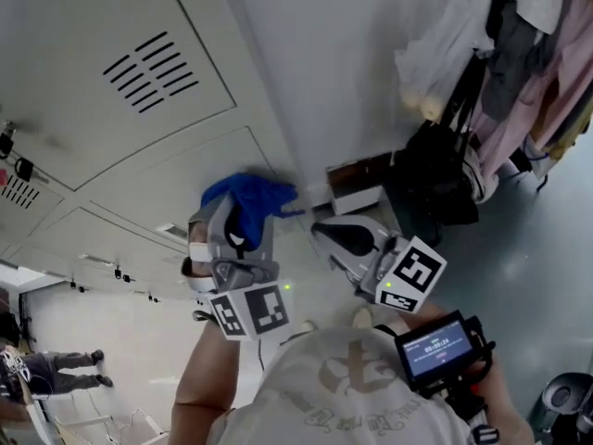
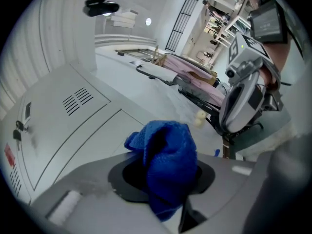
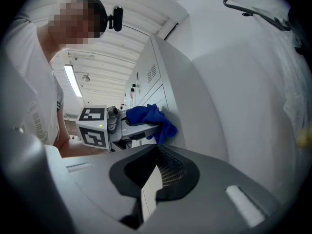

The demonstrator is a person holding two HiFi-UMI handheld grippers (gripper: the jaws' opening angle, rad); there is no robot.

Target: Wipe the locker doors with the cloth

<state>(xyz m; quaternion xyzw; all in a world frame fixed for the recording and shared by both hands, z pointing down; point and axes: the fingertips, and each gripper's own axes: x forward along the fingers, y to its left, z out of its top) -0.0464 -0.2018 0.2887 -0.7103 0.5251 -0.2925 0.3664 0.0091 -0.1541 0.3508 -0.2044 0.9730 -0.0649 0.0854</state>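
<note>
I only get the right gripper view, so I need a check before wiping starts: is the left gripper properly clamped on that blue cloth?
Observer: Yes. The left gripper view shows the left gripper shut on the blue cloth, which is bunched between its fingers.
Operator: Which door is it at?
Observer: The head view puts the cloth at the plain locker door, below the vented door. I cannot tell whether it touches.
Operator: Anything close to the right gripper?
Observer: In the head view, a dark bag is by the wall just beyond the right gripper.
</note>
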